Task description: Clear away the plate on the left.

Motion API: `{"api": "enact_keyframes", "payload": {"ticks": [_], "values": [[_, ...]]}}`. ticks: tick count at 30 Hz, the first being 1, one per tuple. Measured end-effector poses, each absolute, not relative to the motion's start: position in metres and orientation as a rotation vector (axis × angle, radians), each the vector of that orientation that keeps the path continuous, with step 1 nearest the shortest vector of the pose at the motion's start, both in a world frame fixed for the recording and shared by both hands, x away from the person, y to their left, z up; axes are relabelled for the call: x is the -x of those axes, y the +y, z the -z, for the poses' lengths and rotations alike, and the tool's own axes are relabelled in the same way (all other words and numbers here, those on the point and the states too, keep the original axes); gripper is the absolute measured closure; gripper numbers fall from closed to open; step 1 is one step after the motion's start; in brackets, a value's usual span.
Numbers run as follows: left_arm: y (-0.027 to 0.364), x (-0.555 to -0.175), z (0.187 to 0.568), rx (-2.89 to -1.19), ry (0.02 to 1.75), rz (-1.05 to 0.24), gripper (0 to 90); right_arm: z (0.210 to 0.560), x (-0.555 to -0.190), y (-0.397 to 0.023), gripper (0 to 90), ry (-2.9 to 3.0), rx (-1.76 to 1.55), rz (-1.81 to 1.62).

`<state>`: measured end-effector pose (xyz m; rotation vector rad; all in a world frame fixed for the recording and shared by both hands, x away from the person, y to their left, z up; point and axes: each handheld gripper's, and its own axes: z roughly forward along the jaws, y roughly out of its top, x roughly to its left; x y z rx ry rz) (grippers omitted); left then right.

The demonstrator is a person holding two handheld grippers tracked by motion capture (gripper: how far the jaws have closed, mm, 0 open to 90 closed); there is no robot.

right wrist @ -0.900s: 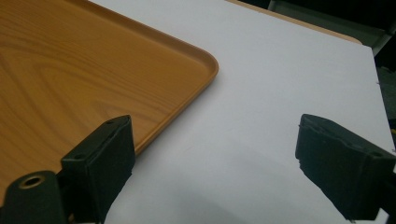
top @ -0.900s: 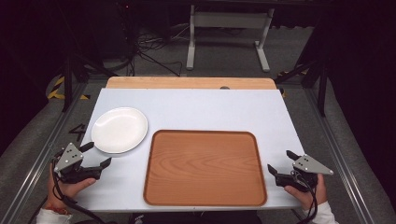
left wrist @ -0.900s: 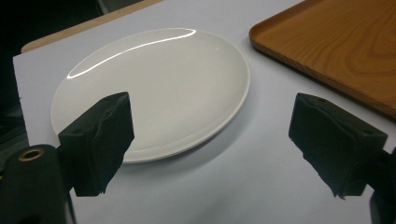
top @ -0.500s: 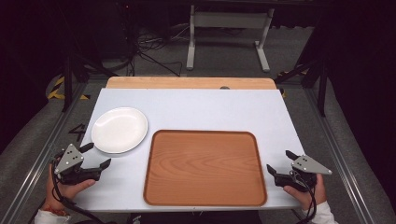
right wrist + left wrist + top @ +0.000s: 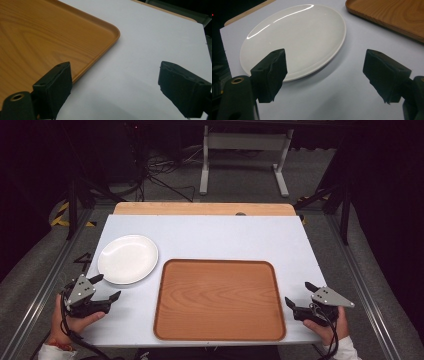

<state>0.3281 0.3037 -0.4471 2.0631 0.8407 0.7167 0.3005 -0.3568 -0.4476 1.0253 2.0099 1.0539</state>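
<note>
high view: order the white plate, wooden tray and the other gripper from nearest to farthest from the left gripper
From the left gripper, at the table's near left corner:
1. White plate, just beyond it; one jaw tip reaches its near rim.
2. Wooden tray, to its right, at the table's near middle.
3. Right gripper, past the tray at the near right corner.
</note>
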Motion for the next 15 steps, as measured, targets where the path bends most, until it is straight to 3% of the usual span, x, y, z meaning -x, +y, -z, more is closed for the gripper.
{"api": "enact_keyframes", "payload": {"ticks": [15], "values": [[0.280, -0.349, 0.445, -2.302, 0.774, -0.864, 29.6, 0.448, -0.301, -0.355, 12.6, 2.014, -1.021, -1.049]]}}
